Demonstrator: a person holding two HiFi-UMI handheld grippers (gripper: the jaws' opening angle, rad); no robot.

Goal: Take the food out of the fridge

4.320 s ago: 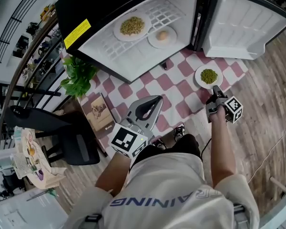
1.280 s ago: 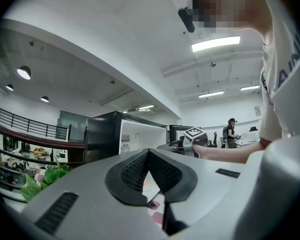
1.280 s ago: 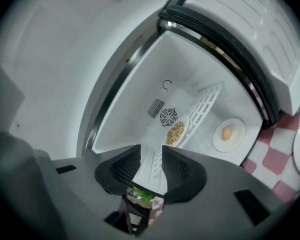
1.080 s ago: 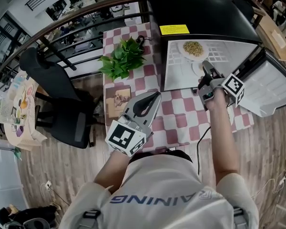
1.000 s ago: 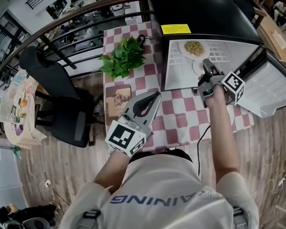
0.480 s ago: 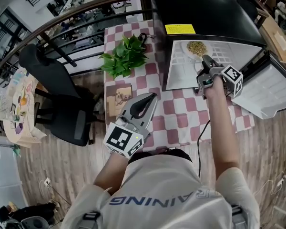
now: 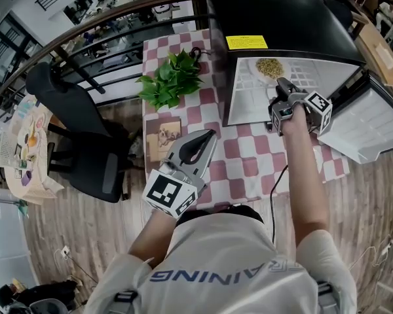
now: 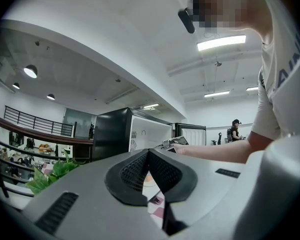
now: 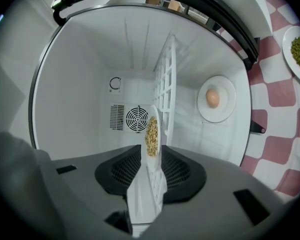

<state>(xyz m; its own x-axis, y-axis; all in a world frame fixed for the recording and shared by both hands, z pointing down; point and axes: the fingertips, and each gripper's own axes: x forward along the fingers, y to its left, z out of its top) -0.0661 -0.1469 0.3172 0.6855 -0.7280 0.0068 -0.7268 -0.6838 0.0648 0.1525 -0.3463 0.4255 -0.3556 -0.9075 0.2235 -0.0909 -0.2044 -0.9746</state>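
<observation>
Head view: my right tool [image 7: 280, 85] reaches into the open fridge [image 7: 281, 18] at the upper right of the frame. Its tip is at the near rim of the grain plate [image 7: 258, 67], which sits on the white shelf [image 7: 308, 70]. My left tool [image 7: 211, 135] hangs at centre frame over the checked counter [image 7: 242, 169], well apart from the fridge. A plant [image 7: 170, 80] stands at upper centre with a book [image 7: 162, 138] just below it, both left of the fridge. The door [image 7: 373, 131] hangs open at the right edge.

Left gripper view: the left tool [image 8: 148, 151] has its jaws together at the tips, and I see nothing held between them. Past it the fridge [image 8: 115, 131] shows at centre left and the plant [image 8: 55, 171] at lower left.

Right gripper view: the picture is rolled, so the shelf [image 9: 165, 94] runs up the middle of the frame. The grain plate [image 9: 151, 160] shows edge-on against the shelf's left face, at centre. The right tool [image 9: 151, 149] has its jaws about half apart. One jaw stands on each side of the plate's near rim and the shelf's front edge, and I see no clamp on the plate. The egg plate [image 9: 226, 104] lies right of centre on the fridge floor. The greens plate [image 9: 288, 51] is at the upper right edge, out on the counter [image 9: 277, 91]. A fan grille [image 9: 136, 119] shows on the back wall.
</observation>
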